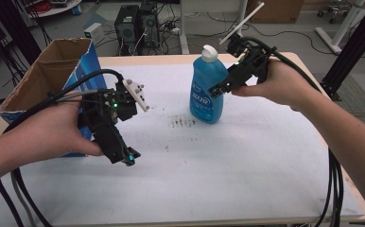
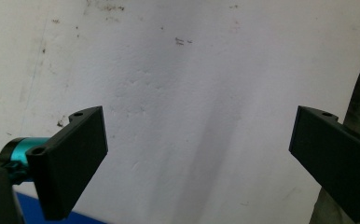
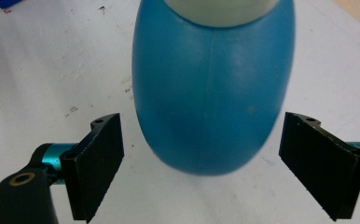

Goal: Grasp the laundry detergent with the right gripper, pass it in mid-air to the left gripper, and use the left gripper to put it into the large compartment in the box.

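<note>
White-topped table (image 1: 247, 161) with wooden edging, its surface scuffed with dark marks near the middle. Grey floor beyond it. Two black computer towers (image 1: 136, 23) stand on the floor behind, cables strewn around them. A cardboard carton (image 1: 274, 8) sits farther back. Dark frame struts (image 1: 355, 42) rise at right. Even indoor light.

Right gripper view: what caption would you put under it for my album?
Open right gripper reaches toward an upright blue bottle on the white table.
</note>
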